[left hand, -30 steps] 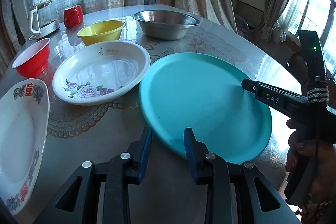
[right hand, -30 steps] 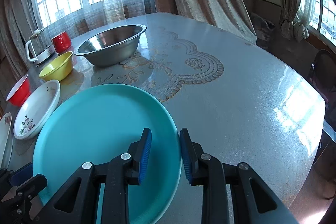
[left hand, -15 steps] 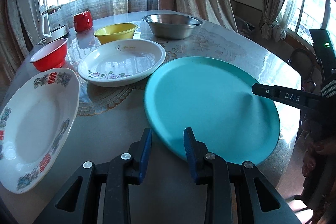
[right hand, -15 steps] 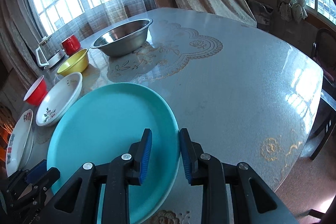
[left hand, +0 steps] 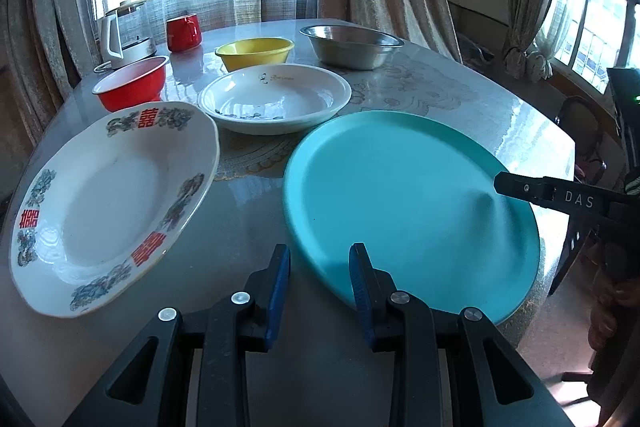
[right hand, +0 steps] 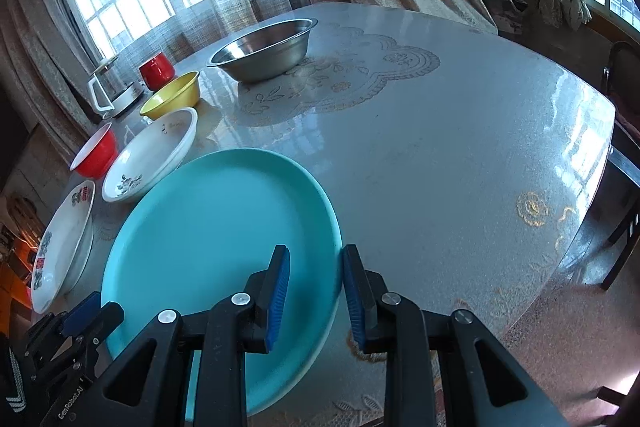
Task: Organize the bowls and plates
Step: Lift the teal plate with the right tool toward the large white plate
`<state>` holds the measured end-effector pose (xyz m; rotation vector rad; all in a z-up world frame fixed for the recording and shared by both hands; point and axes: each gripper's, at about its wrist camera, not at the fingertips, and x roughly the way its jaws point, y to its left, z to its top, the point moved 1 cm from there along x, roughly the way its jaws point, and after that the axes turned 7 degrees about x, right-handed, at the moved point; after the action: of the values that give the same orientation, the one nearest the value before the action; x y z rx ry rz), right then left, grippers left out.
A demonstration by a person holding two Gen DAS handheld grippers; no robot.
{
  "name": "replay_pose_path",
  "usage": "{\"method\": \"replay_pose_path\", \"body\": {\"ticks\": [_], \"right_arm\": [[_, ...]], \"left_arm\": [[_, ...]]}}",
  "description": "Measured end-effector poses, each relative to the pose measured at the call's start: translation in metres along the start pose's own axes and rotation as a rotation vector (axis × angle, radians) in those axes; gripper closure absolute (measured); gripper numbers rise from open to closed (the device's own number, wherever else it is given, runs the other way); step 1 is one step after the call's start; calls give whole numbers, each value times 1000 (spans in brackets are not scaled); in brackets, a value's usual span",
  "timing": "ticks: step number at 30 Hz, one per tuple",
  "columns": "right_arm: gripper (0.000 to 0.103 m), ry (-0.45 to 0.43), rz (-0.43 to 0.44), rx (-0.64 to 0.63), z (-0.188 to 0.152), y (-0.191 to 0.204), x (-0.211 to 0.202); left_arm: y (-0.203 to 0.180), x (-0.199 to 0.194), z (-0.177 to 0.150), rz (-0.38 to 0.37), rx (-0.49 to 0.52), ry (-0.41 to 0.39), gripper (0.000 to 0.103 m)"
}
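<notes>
Teal plate (left hand: 400,195) at the table's (right hand: 460,155) near edge, its rim between both the parted left gripper (left hand: 320,281) and right gripper (right hand: 314,283) jaws, neither visibly clamping.

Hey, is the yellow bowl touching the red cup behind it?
Apart. The left wrist view shows a strip of table between the yellow bowl and the red cup; in the right wrist view they merely overlap.
</notes>
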<state>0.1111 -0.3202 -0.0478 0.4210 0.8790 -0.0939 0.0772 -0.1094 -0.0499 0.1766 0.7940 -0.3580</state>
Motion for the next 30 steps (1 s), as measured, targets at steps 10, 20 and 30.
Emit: {"method": "replay_pose_path", "body": {"ticks": [10,20,30], "right_arm": [[76,19,8,-24,-17,14,-7],[75,33,22,-59,-26,28,-8],[75,67,75,-33,-28,31,-7]], "left_arm": [[12,-9,-10,19,-20,0,72],[22,-19,-21,49,-23,-10,71],[31,-24,-29,60,-48,-15,72]]}}
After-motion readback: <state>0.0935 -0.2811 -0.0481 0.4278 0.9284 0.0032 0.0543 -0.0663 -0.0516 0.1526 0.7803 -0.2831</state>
